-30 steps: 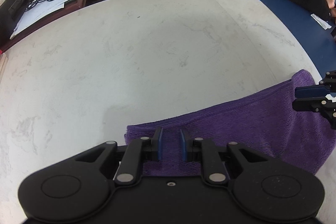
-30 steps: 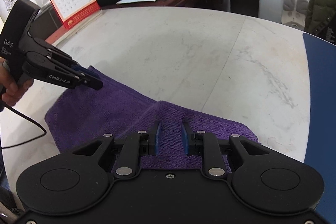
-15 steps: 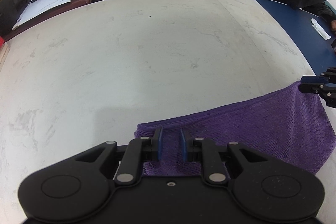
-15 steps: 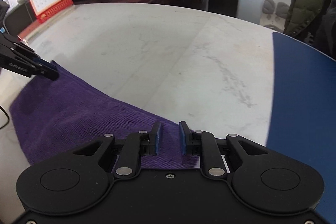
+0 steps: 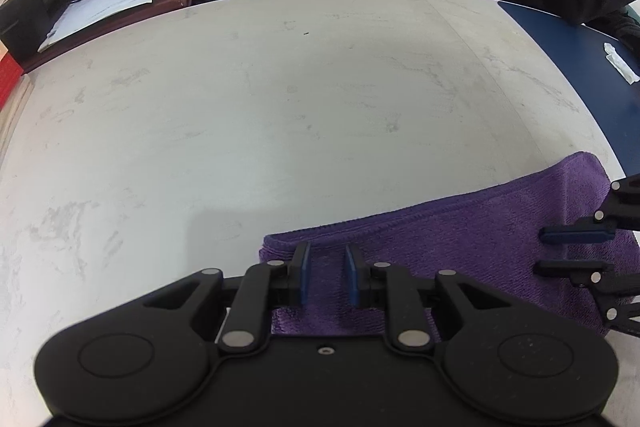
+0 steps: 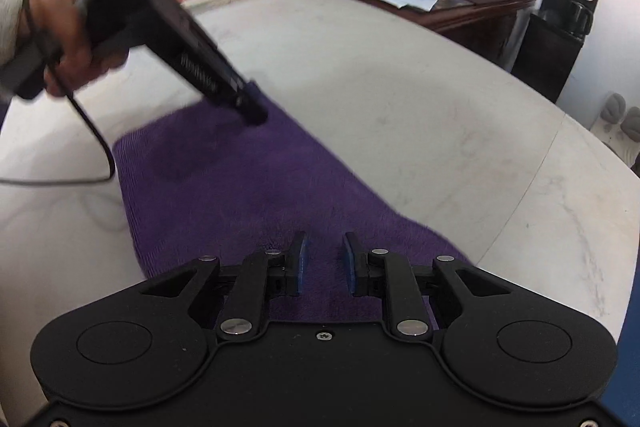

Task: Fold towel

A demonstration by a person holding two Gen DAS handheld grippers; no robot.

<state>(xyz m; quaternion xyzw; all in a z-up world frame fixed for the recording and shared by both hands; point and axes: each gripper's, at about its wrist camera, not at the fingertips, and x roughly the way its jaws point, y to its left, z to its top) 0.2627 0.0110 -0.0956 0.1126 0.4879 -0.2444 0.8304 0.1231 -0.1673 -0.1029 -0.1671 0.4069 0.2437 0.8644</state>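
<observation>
Both grippers point steeply down at the table (image 5: 280, 99), one at each end of the towel (image 5: 472, 243). The left gripper (image 5: 327, 279) stands over the towel's left end with a narrow gap between its blue pads (image 5: 304, 279); cloth lies in that gap, but whether the pads press on it cannot be told. The right gripper (image 6: 323, 265) sits over the opposite end in the same attitude, pads slightly parted above the cloth, grip likewise not determinable. In the right wrist view a hand (image 6: 68, 39) clasps the left gripper's black handle, a cable trailing below it, the tool slanting down to the towel's far corner. Compared with a second ago, the right gripper has rolled: in the left wrist view its fingers (image 5: 576, 235) now appear one above the other near the right edge. Its own view is blurred and now shows the left tool much larger. The towel now lies flat and stretched, where earlier it was bunched and humped. It is purple terry with a ribbed pile and a stitched hem, a long folded strip. The table is pale, marble-veined and smooth, with a blue section (image 5: 580, 67) adjoining.
</observation>
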